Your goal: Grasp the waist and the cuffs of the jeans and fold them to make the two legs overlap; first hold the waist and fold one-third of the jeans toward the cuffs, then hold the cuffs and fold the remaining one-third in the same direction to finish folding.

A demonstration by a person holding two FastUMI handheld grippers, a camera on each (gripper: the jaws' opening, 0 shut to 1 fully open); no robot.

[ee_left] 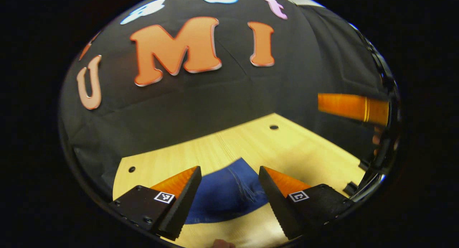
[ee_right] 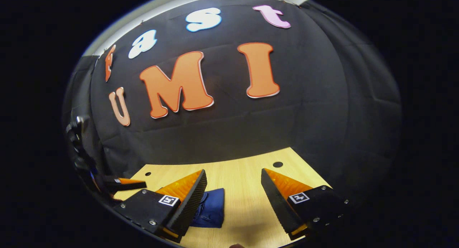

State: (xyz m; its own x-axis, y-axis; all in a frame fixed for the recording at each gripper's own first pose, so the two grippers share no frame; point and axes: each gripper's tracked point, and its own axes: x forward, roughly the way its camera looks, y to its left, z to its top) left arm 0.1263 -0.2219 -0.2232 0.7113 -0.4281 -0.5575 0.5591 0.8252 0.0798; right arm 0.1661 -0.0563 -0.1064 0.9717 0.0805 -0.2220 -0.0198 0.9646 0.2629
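Observation:
The blue jeans (ee_left: 226, 194) lie on the wooden table (ee_left: 251, 144), a rounded blue mass below and between my left gripper's fingers. My left gripper (ee_left: 229, 178) hangs open above them, touching nothing. In the right gripper view the jeans (ee_right: 211, 208) show as a dark blue folded edge beside the left finger. My right gripper (ee_right: 233, 181) is open over bare wood, with the jeans off to its left. The other gripper (ee_left: 353, 108) crosses the right edge of the left gripper view, blurred. The left one (ee_right: 123, 183) appears at the far left of the right gripper view.
The table has small round holes (ee_left: 274, 127) near its far edge, and another hole (ee_right: 277, 164) shows in the right gripper view. The black cloth wall stands right behind the table. Part of a hand (ee_left: 376, 138) shows at the right edge.

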